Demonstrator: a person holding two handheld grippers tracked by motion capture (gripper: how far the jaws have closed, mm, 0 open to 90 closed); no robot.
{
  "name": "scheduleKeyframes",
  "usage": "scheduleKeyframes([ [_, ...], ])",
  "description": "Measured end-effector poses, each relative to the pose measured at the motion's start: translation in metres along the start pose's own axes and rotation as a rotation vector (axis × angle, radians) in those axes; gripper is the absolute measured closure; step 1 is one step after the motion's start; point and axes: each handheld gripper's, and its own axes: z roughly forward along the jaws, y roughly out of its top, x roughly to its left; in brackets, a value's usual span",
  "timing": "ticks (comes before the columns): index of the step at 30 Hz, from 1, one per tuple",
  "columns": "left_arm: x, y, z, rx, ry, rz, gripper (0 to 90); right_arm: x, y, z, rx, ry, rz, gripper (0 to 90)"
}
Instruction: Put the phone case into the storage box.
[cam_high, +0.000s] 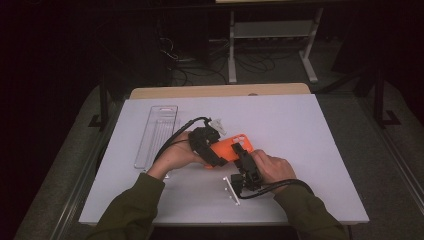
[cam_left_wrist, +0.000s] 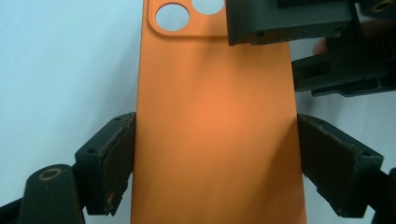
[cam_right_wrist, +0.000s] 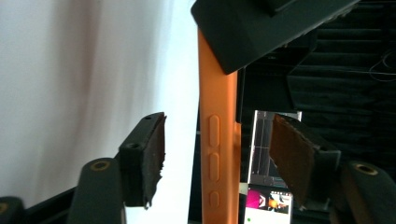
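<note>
Your left gripper (cam_high: 216, 150), held at table centre, had its jaws clamped tight. Your right gripper (cam_high: 243, 161), at its four o'clock, pointed toward eleven o'clock, jaws partly apart, pads (cam_right_wrist: 152, 156) touching nothing. Both forearms entered from six o'clock.

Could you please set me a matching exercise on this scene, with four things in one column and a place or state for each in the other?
Things:
1. phone case
2. left gripper
3. right gripper
4. clear tray

Places or states:
A. lies flat at the table's left side, untouched
B. orange, held up off the table between both hands
C. jaws either side of the case's edge, pads not yet pressing
D. shut across the case's width

Pairs: 1-B, 2-D, 3-C, 4-A
</note>
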Motion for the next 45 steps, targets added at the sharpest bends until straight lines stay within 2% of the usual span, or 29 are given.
scheduleKeyframes([
  [6, 0.0003, 0.0000, 0.0000, 0.001, 0.002, 0.001, 15.9, -0.0004, -0.0008, -0.0012, -0.003, -0.003, 0.000, 42.3],
  [9, 0.0017, 0.0001, -0.0006, 0.020, 0.002, 0.017, 15.9, -0.0011, 0.0002, -0.0021, -0.010, -0.008, -0.005, 45.6],
  [10, 0.0004, 0.0000, 0.0003, 0.006, 0.001, 0.002, 15.9, -0.0008, 0.0004, -0.0024, -0.011, -0.005, -0.006, 46.4],
  [12, 0.0014, 0.0001, -0.0006, 0.022, 0.002, 0.015, 15.9, -0.0005, 0.0005, -0.0025, -0.011, -0.005, -0.008, 48.1],
  [17, 0.0013, -0.0003, 0.0004, 0.018, 0.000, 0.007, 15.9, -0.0022, 0.0019, -0.0038, -0.020, -0.013, -0.005, 54.2],
  [19, 0.0015, -0.0003, 0.0005, 0.021, -0.001, 0.008, 15.9, -0.0025, 0.0026, -0.0049, -0.015, 0.003, -0.004, 56.9],
  [23, 0.0012, -0.0001, 0.0009, 0.024, -0.001, 0.007, 15.9, -0.0023, 0.0031, -0.0047, -0.014, 0.003, -0.008, 60.2],
  [24, 0.0014, -0.0001, 0.0009, 0.028, 0.002, 0.011, 15.9, -0.0030, 0.0027, -0.0048, -0.010, 0.015, -0.032, 61.0],
  [30, 0.0016, -0.0002, 0.0004, 0.023, -0.003, 0.004, 15.9, -0.0030, 0.0031, -0.0052, -0.010, 0.023, -0.039, 68.0],
  [32, 0.0014, -0.0003, 0.0007, 0.018, -0.005, -0.003, 15.9, -0.0020, 0.0037, -0.0054, -0.012, 0.013, -0.017, 69.2],
  [33, 0.0014, -0.0003, 0.0007, 0.018, -0.004, -0.003, 15.9, -0.0028, 0.0035, -0.0053, -0.009, 0.021, -0.043, 69.5],
  [34, 0.0013, -0.0004, 0.0009, 0.015, -0.005, -0.007, 15.9, -0.0022, 0.0036, -0.0052, -0.006, 0.026, -0.040, 69.8],
  [35, 0.0013, -0.0004, 0.0008, 0.014, -0.006, -0.009, 15.9, -0.0014, 0.0041, -0.0054, -0.004, 0.018, -0.025, 70.4],
  [36, 0.0014, -0.0004, 0.0007, 0.011, -0.005, -0.010, 15.9, -0.0001, 0.0044, -0.0047, -0.012, -0.011, -0.014, 71.0],
  [38, 0.0015, -0.0004, 0.0003, 0.009, -0.007, -0.014, 15.9, -0.0006, 0.0046, -0.0048, -0.002, 0.002, -0.027, 72.4],
  [45, 0.0032, -0.0007, -0.0011, -0.001, -0.036, -0.031, 15.7, 0.0005, 0.0061, -0.0053, 0.010, -0.044, -0.017, 79.7],
])
